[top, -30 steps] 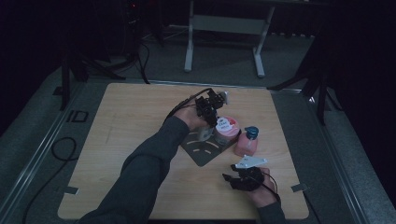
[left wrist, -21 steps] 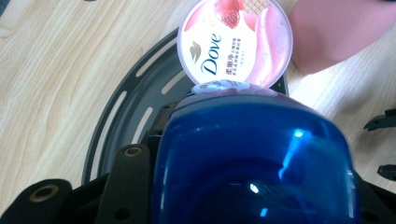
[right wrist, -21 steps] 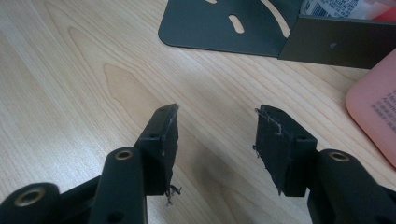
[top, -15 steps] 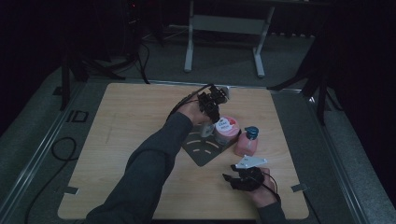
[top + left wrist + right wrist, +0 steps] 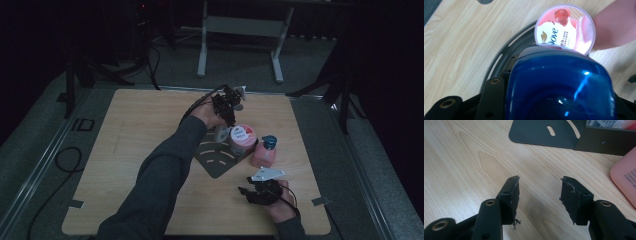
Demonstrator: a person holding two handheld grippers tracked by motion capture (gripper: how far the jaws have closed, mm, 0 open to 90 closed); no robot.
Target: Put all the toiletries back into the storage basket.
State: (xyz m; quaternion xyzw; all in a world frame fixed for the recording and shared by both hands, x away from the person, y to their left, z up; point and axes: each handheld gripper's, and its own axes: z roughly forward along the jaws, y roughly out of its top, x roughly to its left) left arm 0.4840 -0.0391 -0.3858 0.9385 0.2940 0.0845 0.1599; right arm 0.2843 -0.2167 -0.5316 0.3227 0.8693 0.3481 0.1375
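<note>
My left gripper (image 5: 231, 100) pinches a blue bottle (image 5: 560, 85) and carries it above the table (image 5: 130, 150), at twelve o'clock from the Dove jar (image 5: 242, 139), which stands on the dark bookend (image 5: 216, 159), probably to set it alongside. My right gripper (image 5: 540, 195) rests at five o'clock, jaws spread, nothing between them, keeping clear.

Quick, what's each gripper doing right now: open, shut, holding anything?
Left gripper: shut on a blue bottle, held above the table.
Right gripper: open, nothing between its jaws, low over the wooden table.
</note>
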